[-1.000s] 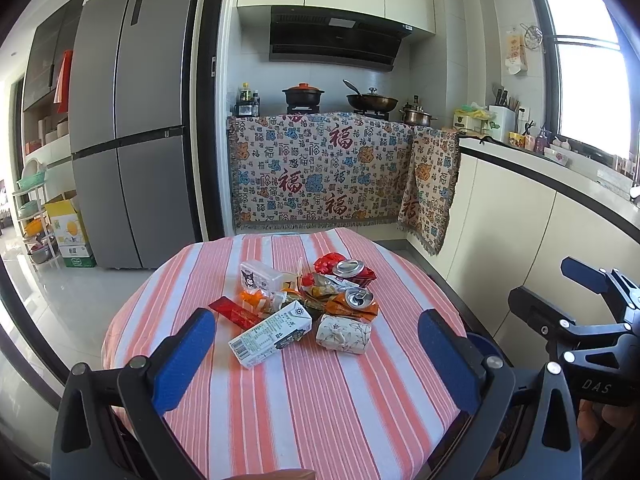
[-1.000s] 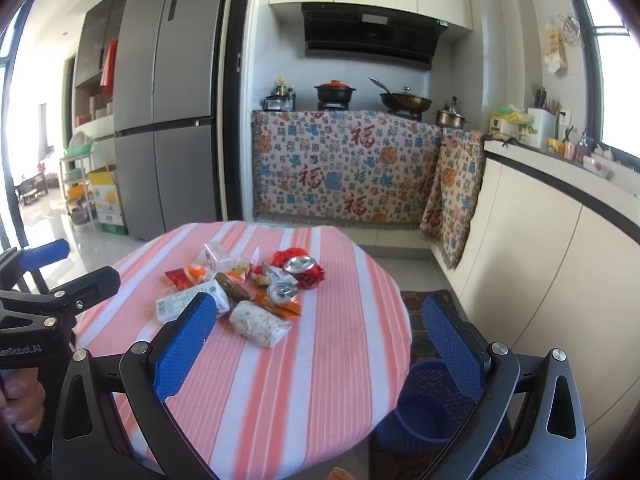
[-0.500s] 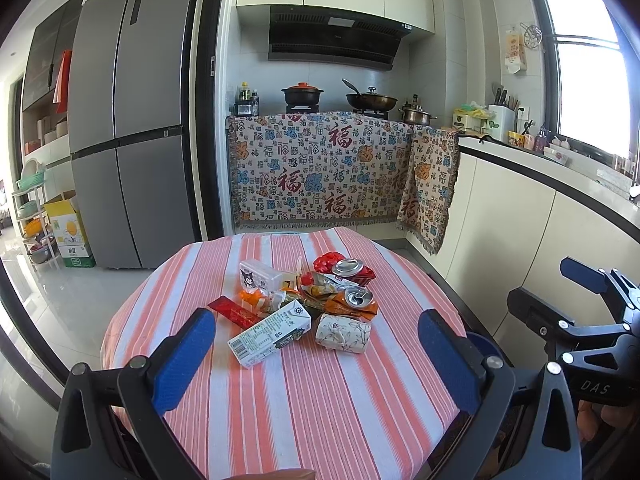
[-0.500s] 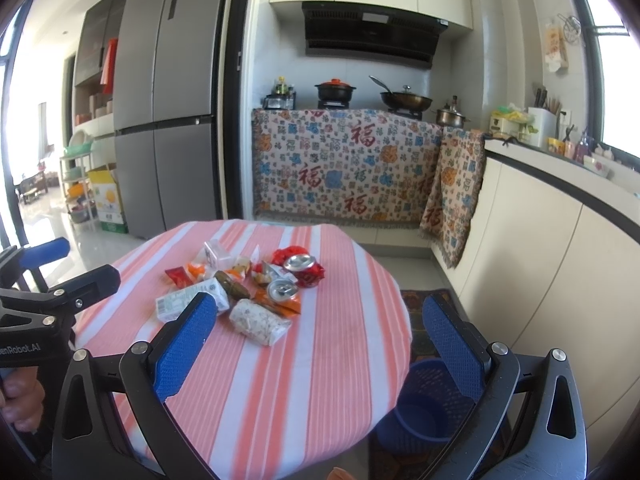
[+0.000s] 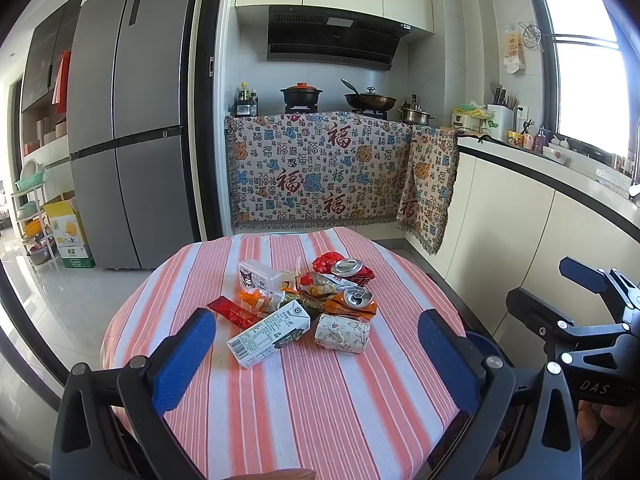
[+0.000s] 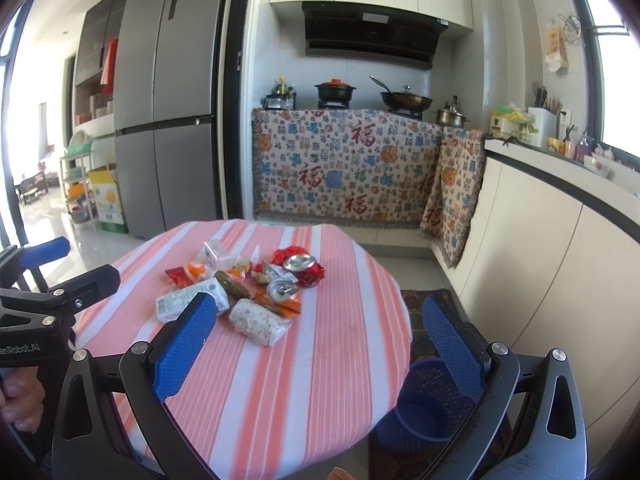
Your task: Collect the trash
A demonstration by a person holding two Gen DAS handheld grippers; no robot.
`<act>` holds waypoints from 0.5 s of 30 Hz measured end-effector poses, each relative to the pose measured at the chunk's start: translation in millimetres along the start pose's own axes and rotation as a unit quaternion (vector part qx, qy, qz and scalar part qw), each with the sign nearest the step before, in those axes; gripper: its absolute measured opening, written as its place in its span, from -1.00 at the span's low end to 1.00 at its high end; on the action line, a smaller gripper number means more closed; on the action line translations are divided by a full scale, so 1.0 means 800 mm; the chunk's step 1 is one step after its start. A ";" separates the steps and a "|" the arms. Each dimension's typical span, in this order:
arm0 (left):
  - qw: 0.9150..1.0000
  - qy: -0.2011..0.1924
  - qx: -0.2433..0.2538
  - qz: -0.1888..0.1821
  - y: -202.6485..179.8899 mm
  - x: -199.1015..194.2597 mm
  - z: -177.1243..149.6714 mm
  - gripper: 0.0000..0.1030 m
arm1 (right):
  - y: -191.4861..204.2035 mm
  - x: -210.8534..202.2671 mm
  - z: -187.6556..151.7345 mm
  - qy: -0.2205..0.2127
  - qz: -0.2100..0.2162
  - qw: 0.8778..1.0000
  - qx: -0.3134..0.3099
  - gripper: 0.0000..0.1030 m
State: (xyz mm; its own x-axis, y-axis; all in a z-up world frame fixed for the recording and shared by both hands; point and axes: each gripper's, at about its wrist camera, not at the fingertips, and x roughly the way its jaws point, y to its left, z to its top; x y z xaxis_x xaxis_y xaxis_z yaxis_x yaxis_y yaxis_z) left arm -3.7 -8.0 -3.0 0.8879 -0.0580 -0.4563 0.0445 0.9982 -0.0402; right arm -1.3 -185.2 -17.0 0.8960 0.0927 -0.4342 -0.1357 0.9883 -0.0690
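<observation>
A pile of trash lies mid-table on the round striped tablecloth (image 5: 312, 400): a white milk carton (image 5: 269, 334), a flowered tissue pack (image 5: 342, 333), two crushed cans (image 5: 355, 297), a red wrapper (image 5: 234, 313) and a small clear box (image 5: 259, 275). The pile also shows in the right wrist view (image 6: 248, 288). A blue trash basket (image 6: 428, 404) stands on the floor right of the table. My left gripper (image 5: 316, 354) is open and empty, short of the pile. My right gripper (image 6: 320, 340) is open and empty, over the table's near right part.
A grey fridge (image 5: 132, 140) stands back left. A counter draped with patterned cloth (image 5: 320, 168) holds pots at the back. A white cabinet run (image 5: 520, 232) lines the right. A rug (image 6: 424, 320) lies by the basket.
Both grippers have stayed open and nearly still; the right one has edged slightly forward.
</observation>
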 end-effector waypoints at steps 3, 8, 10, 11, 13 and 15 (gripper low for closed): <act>1.000 0.000 0.000 0.000 0.000 0.000 0.000 1.00 | 0.000 0.000 0.000 0.000 0.000 1.000 0.000 0.99; 1.000 0.001 0.000 0.000 -0.001 0.000 -0.001 1.00 | 0.000 0.000 0.000 0.000 -0.001 1.000 0.000 0.99; 1.000 0.001 0.001 0.000 -0.002 0.000 -0.001 1.00 | 0.000 0.001 -0.002 0.001 0.000 1.000 0.000 0.99; 1.000 0.001 0.000 -0.001 -0.002 0.000 -0.001 1.00 | -0.001 0.002 -0.004 0.001 0.000 1.000 0.001 0.99; 1.000 0.001 0.001 0.000 -0.002 0.000 -0.001 1.00 | -0.001 0.002 -0.004 0.001 0.000 1.000 0.000 0.99; 1.000 0.001 0.001 -0.001 -0.002 0.000 0.000 1.00 | -0.001 0.002 -0.003 0.001 0.000 1.000 0.001 0.99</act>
State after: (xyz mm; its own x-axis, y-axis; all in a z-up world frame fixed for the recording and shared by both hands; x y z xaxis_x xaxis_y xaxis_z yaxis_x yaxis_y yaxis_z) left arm -3.7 -9.4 -3.4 0.8871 -0.0590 -0.4579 0.0460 0.9982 -0.0396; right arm -1.1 -186.0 -20.1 0.8954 0.0920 -0.4356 -0.1346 0.9886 -0.0680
